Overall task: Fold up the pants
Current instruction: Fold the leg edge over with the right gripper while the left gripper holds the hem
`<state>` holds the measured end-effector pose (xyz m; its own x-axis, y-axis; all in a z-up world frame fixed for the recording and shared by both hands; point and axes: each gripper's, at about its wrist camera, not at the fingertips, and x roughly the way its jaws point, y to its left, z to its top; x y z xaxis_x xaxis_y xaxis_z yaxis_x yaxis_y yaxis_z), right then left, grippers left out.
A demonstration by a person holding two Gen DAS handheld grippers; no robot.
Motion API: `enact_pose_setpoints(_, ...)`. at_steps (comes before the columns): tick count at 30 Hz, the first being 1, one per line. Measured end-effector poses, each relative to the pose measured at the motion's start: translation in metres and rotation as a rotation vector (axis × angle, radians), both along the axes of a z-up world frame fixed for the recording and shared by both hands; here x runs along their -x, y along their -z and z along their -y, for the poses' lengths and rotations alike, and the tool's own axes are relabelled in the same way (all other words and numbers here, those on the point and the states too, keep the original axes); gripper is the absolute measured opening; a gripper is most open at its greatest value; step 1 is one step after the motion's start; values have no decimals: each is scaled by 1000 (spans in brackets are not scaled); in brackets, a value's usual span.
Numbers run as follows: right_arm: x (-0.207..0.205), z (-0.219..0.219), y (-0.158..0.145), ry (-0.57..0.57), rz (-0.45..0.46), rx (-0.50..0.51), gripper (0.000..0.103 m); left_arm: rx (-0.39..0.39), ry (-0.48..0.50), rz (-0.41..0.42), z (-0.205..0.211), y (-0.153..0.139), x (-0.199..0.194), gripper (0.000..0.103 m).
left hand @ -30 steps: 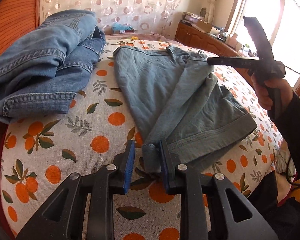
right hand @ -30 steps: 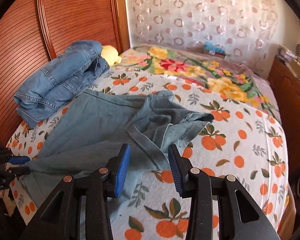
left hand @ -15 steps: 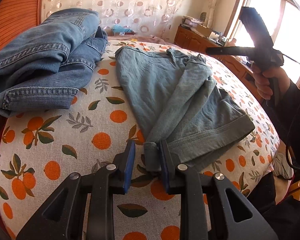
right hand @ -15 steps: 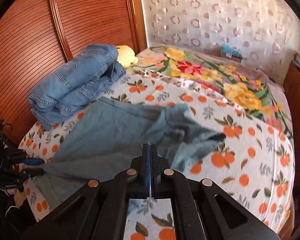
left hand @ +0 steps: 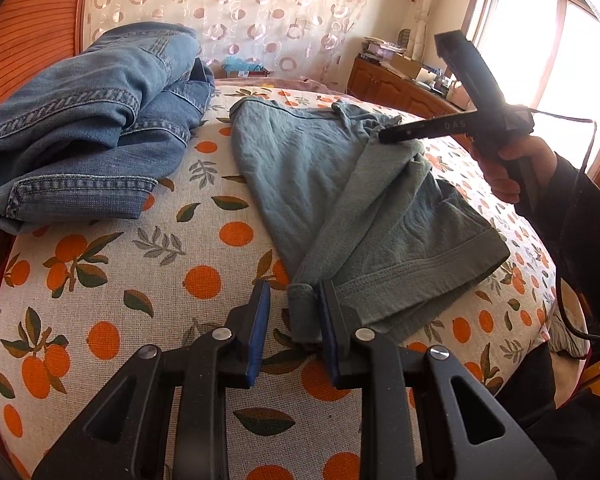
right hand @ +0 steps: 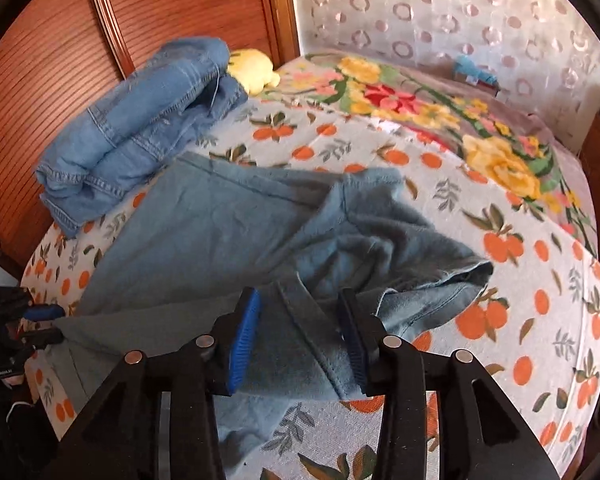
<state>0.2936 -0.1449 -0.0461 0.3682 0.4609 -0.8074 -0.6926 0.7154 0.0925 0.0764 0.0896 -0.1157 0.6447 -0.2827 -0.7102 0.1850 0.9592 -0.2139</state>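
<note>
Pants: grey-blue pants (left hand: 340, 184) lie rumpled mid-bed on the orange-print bedspread (left hand: 140, 264); one hemmed leg end (right hand: 466, 276) points toward the bed's right side; a rolled corner reaches the near edge.
Left gripper: left gripper (left hand: 294, 326) at the near bed edge; jaws part-way apart; rolled corner stands between them, against the right pad only, gap on the left; not clamped.
Right gripper: right gripper (right hand: 300, 334) over a seamed fold; jaws have just been opening and stand apart; cloth between, unpinched.
Neighbours: folded jeans (left hand: 92, 120) against the wooden headboard (right hand: 60, 40), just beside the pants' far corner.
Open room: bare bedspread right of the leg end; floral blanket (right hand: 440, 112) beyond.
</note>
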Motion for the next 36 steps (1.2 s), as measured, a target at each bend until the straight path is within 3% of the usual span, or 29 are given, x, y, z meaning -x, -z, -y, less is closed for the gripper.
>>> enact_pose_setpoints(4,-1,4,1,1,-24,-15,43,-1,0,2,0,0,0,25)
enact_pose_setpoints(8,3,5,-1,-14,-31,-4,16,-1,0,1,0,0,0,25)
enact_pose_setpoints(10,6,7,-6,-30,-28,-18,9,0,0,1,0,0,0,25)
enact_pose_setpoints(14,7,6,-24,-21,30,-68,7,0,-2,1,0,0,-1,25)
enact_pose_setpoints(19,6,-23,-51,-43,134,-107,7,12,-8,3,-1,0,0,25)
enact_pose_setpoints(25,2,-80,-60,-90,240,-61,7,25,-10,1,-2,0,1,25)
enact_pose_setpoints(31,-14,-112,-51,-86,234,-104,8,33,-11,4,-4,0,2,25)
enact_pose_setpoints(36,-21,-101,-51,-40,207,-131,40,33,-12,5,-3,0,3,25)
